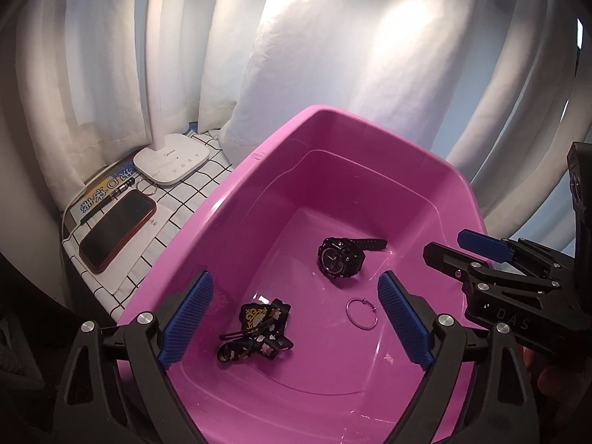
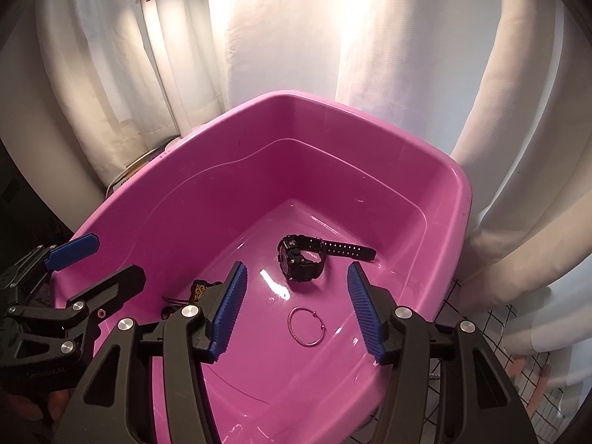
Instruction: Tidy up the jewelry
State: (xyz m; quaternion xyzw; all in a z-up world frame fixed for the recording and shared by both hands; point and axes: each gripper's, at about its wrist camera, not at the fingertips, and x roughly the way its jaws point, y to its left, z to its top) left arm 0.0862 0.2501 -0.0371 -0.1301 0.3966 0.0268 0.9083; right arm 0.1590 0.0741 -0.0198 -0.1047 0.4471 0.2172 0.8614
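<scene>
A pink plastic basin holds three items on its floor. A black wristwatch lies toward the far side. A thin metal hoop lies flat nearer me. A black patterned accessory with a gold emblem lies at the left, partly hidden by a finger in the right wrist view. My left gripper hangs wide open above the accessory, its pads touching nothing. My right gripper stands open above the hoop and watch, holding nothing.
Left of the basin, on a black-and-white checked cloth, lie a phone in a red case, a white lamp base, a dark pen-like stick and a small ring. White curtains close off the back.
</scene>
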